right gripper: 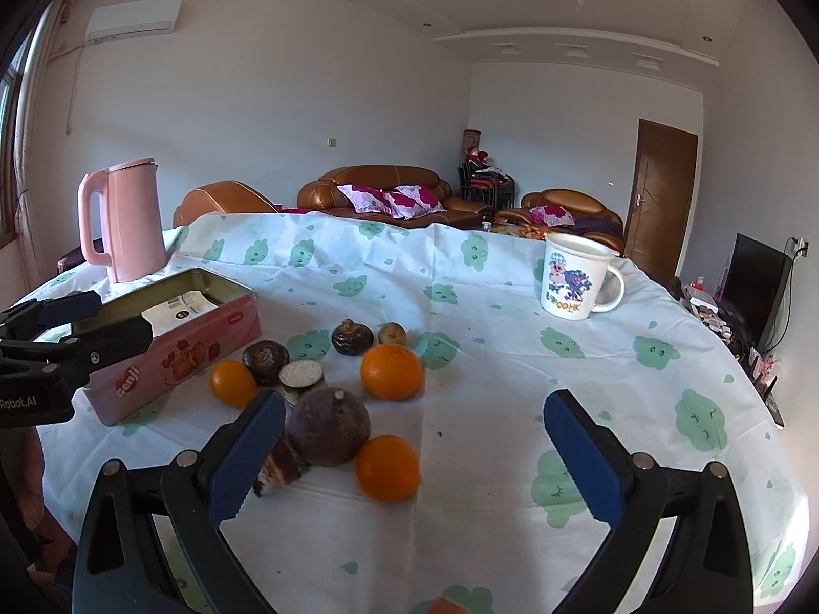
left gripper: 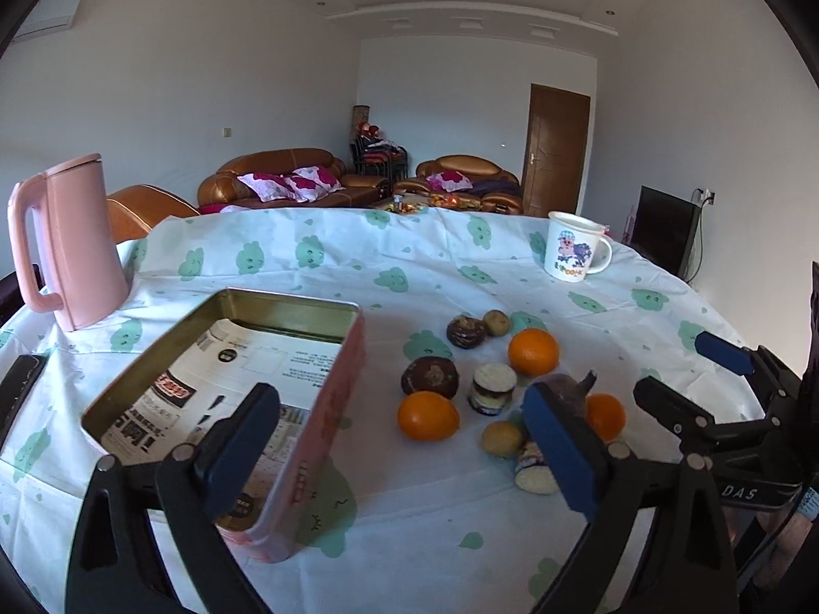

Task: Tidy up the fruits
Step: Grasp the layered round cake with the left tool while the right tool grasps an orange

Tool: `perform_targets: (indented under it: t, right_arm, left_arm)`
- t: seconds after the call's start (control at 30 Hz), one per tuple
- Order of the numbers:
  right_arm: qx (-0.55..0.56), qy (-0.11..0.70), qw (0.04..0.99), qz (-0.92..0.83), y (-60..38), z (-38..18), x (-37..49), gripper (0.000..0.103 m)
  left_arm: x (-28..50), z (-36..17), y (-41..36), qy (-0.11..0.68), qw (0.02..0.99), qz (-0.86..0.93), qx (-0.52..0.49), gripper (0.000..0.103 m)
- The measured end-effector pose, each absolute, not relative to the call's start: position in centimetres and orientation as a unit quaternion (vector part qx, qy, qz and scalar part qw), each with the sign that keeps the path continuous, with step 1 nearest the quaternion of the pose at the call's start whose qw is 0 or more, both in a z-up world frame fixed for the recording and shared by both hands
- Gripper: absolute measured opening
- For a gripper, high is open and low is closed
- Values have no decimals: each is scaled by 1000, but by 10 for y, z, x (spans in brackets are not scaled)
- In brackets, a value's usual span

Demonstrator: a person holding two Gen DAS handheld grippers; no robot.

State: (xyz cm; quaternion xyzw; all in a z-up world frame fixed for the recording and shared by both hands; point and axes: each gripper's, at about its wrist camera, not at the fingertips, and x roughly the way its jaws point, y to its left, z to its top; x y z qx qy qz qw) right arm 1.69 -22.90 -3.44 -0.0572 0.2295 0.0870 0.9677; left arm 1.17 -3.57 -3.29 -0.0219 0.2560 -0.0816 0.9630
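hovering both grippers over the fruit pile (right gripper: pixel 332 389) on the table (right gripper: pixel 512 358), jaws apart, nothing held: left gripper (left gripper: pixel 404 450) by the open tin (left gripper: pixel 327 389), likely the drop-off; right gripper (right gripper: pixel 414 455) nearest an orange (right gripper: pixel 387 468).

Left wrist view: the left gripper's (left gripper: pixel 404 440) right finger hides part of a dark fruit (left gripper: pixel 568 391), an orange (left gripper: pixel 606 414) and a cut piece (left gripper: pixel 535 470); print lining the tin (left gripper: pixel 327 399) is illegible.
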Motion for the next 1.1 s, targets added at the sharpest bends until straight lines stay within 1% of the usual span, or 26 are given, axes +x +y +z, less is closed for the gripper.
perform_targets:
  t: [0.07,0.13,0.2,0.3,0.37,0.43,0.47,0.5,0.6,0.63,0.67,0.7,0.83,0.9,0.93,1.0,1.1]
  right_arm:
    - [-49,241,966,79,-240,-40,21,101]
    - [-40,248,964,82,-248,-44,24,97]
    - [-33,259,961,91,-252,-47,27,82]
    - [-35,273,955,109,-251,-53,30,79]
    - [-30,280,952,122,-251,-56,31,79]
    - [-26,286,948,135,-248,-57,33,78]
    - [-25,291,945,144,-247,-58,34,74]
    - [-24,297,942,154,-245,-59,36,71]
    - [-20,317,932,175,-241,-63,42,69]
    - [-18,323,929,180,-240,-65,45,66]
    - [-17,330,926,185,-238,-67,47,60]
    - [-16,334,924,187,-237,-68,49,58]
    - [-25,349,917,191,-230,-74,53,57]
    - [-31,353,915,194,-226,-75,54,55]
    - [-32,356,914,194,-225,-76,54,53]
    - [-38,359,913,191,-224,-78,55,38]
    - [-27,348,917,191,-228,-75,53,36]
  left_arm:
    - [16,-40,-51,274,955,-111,-21,87]
    - [20,-47,-68,294,946,-133,-12,77]
    - [22,-53,-83,307,940,-151,-9,76]
    - [26,-62,-100,327,930,-166,8,72]
    - [28,-68,-109,337,925,-174,21,65]
    - [33,-74,-113,351,919,-178,29,51]
    - [35,-77,-114,357,916,-180,28,49]
    - [38,-79,-112,365,912,-187,23,40]
    - [39,-80,-107,368,908,-199,9,38]
    - [38,-80,-104,366,909,-199,6,38]
    - [38,-79,-101,364,910,-200,-1,38]
    - [37,-79,-97,362,910,-202,-6,38]
    - [35,-71,-83,341,920,-190,-13,38]
    - [34,-67,-78,331,925,-184,-13,38]
    - [34,-65,-76,326,929,-175,-10,38]
    - [33,-63,-72,315,935,-163,-5,38]
    - [31,-60,-67,307,939,-154,-6,38]
